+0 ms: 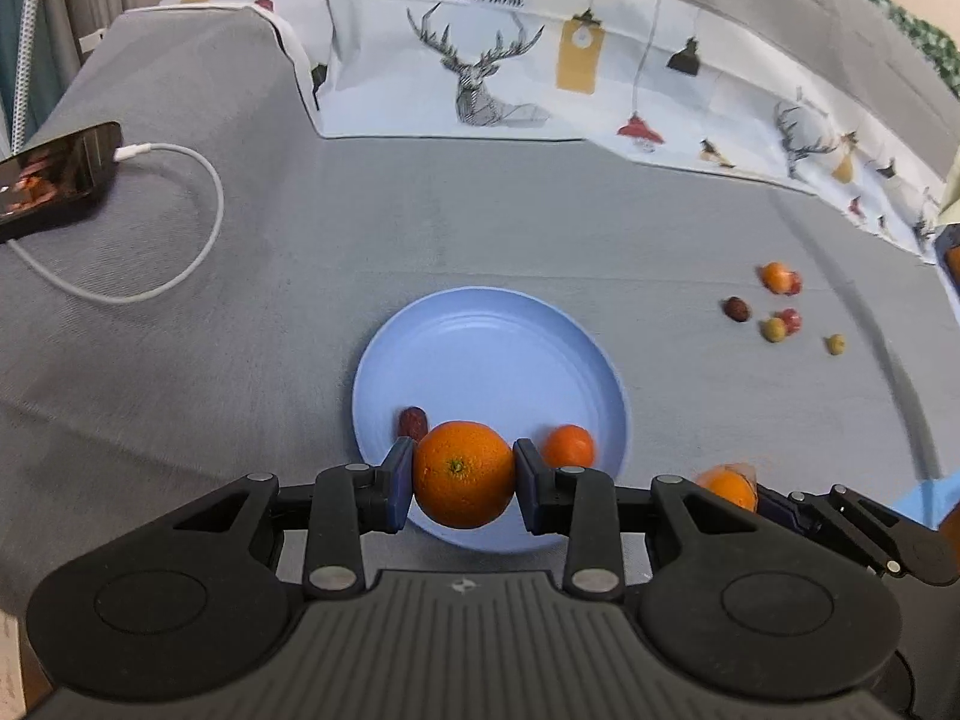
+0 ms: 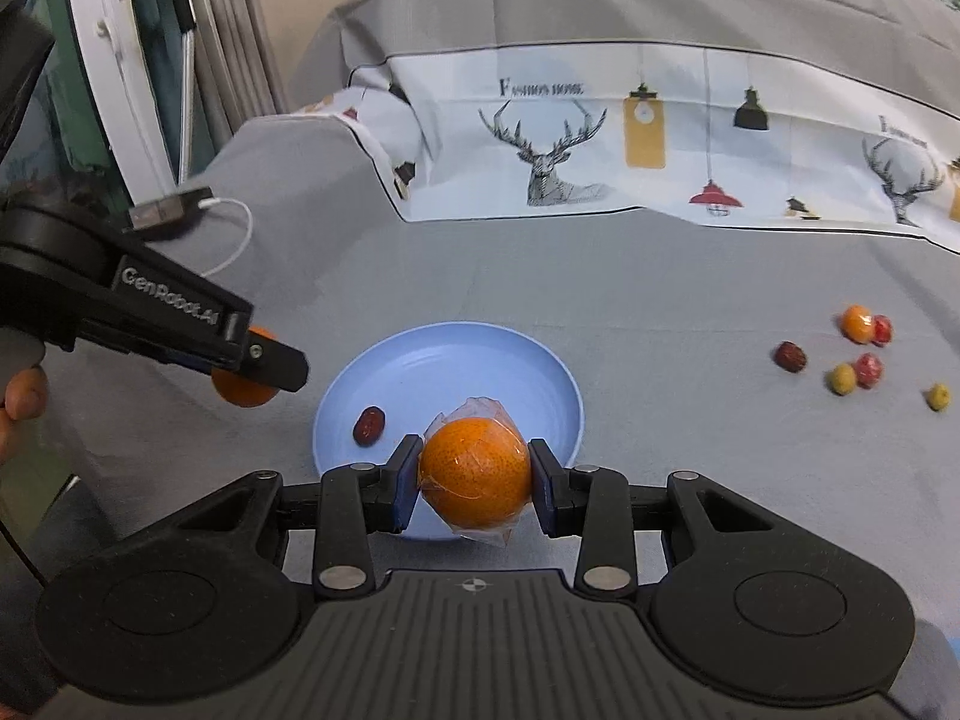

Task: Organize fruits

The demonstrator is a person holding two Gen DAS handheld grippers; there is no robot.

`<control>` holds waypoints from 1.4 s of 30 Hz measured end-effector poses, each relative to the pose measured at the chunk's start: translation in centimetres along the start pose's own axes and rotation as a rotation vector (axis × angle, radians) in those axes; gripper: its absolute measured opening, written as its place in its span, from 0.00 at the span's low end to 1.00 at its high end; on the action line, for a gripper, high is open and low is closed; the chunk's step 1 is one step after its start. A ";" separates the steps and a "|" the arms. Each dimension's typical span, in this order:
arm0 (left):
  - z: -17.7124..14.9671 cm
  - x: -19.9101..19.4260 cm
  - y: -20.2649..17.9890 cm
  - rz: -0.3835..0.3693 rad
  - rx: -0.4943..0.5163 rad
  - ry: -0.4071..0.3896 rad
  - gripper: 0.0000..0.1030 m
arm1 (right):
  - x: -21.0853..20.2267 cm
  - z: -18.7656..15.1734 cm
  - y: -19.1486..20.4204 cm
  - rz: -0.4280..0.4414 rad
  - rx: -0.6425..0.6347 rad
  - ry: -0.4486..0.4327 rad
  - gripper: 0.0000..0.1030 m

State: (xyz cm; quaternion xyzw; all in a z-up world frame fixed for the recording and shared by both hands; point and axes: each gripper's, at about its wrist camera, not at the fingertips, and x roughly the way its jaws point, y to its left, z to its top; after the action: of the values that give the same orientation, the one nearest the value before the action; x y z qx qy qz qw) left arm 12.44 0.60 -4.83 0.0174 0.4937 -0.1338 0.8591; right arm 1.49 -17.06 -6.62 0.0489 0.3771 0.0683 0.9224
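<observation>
My left gripper (image 1: 463, 483) is shut on a bare orange (image 1: 462, 456), held over the near rim of a light blue plate (image 1: 492, 354). On the plate lie a red date (image 1: 413, 423) and a small mandarin (image 1: 568, 446). My right gripper (image 2: 475, 483) is shut on an orange wrapped in clear film (image 2: 474, 462), also above the plate's (image 2: 450, 366) near edge, with the date (image 2: 368, 425) to its left. The left gripper (image 2: 264, 360) shows at the left of the right wrist view, beside the plate, with its orange (image 2: 243, 396). The mandarin is hidden in that view.
Several small loose fruits (image 1: 774, 309) lie on the grey cover to the right of the plate, also seen as a cluster (image 2: 852, 354). A phone (image 1: 54, 177) with a white cable (image 1: 207, 222) sits far left. A deer-print cloth (image 1: 480, 78) lies behind. A hand (image 2: 21, 399) holds the left gripper.
</observation>
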 end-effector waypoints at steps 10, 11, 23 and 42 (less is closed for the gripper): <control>2.3 6.1 0.4 0.021 0.012 0.062 0.37 | 6.5 0.8 0.1 0.019 -0.013 0.068 0.38; 2.5 6.7 0.5 0.023 0.014 0.068 0.37 | 7.1 0.7 0.0 0.021 -0.014 0.078 0.38; 4.5 11.6 0.6 0.040 0.039 0.077 0.94 | 12.1 1.5 0.3 -0.013 -0.094 0.091 0.60; -4.3 -3.3 1.9 0.095 0.007 0.022 1.00 | -5.0 -2.0 1.2 -0.026 0.013 0.054 0.98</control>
State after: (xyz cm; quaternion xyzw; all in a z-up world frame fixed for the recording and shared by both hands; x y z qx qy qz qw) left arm 7.70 3.83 -4.43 0.0453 0.5014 -0.0944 0.8589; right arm -3.51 -16.59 -4.40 0.0480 0.4027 0.0553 0.9124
